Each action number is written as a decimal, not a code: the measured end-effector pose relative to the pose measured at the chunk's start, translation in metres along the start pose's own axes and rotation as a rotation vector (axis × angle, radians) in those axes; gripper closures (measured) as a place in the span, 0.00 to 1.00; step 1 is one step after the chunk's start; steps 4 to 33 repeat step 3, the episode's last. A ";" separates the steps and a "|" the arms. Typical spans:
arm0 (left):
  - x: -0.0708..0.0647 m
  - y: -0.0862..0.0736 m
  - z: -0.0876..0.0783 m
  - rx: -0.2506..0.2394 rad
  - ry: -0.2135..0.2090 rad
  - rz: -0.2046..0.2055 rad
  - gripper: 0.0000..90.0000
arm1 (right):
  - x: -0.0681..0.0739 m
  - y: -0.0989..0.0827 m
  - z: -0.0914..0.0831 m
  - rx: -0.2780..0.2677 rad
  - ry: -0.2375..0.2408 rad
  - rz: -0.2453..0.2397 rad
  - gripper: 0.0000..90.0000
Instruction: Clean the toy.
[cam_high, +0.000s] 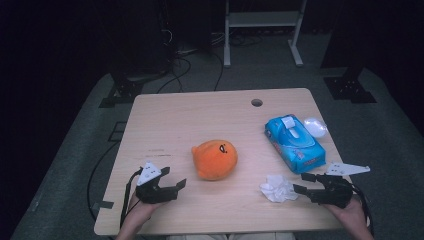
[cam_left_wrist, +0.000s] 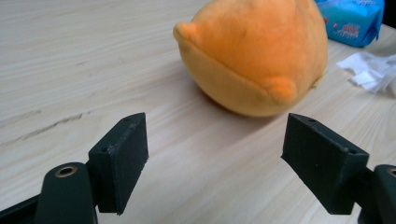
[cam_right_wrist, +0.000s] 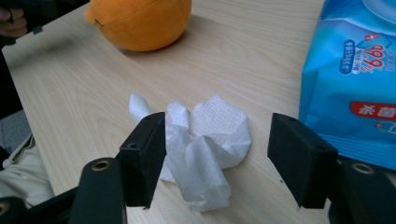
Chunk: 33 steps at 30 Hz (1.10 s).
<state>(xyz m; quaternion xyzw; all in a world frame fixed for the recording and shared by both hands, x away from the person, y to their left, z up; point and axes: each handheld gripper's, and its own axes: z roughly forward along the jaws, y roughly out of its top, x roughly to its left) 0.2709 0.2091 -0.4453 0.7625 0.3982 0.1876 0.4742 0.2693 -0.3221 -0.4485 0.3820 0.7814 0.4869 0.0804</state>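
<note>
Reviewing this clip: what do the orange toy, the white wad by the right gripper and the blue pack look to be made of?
Orange toy: soft plush fabric, matte and fuzzy, with a sewn seam round its belly.
White wad: thin tissue or a nonwoven wipe, going by its crumpled folds and faint embossed grid.
Blue pack: glossy printed plastic film, probably, with a stiffer flip lid on top.

We see a light wooden table (cam_high: 200, 115) with a round hole (cam_high: 256, 102) near its far edge, grey carpet floor (cam_high: 390, 145) around it, black cables (cam_high: 175, 70) trailing behind, a white metal frame (cam_high: 262, 20) beyond, our surroundings dark.
</note>
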 end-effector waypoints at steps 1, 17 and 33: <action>0.000 -0.001 -0.001 0.004 0.003 0.004 0.23 | 0.000 -0.002 -0.001 -0.010 0.008 0.021 0.39; 0.001 -0.002 -0.002 0.001 0.022 0.013 0.23 | 0.000 -0.003 -0.003 -0.017 0.014 0.030 0.38; 0.001 -0.002 -0.002 0.001 0.022 0.013 0.23 | 0.000 -0.003 -0.003 -0.017 0.014 0.030 0.38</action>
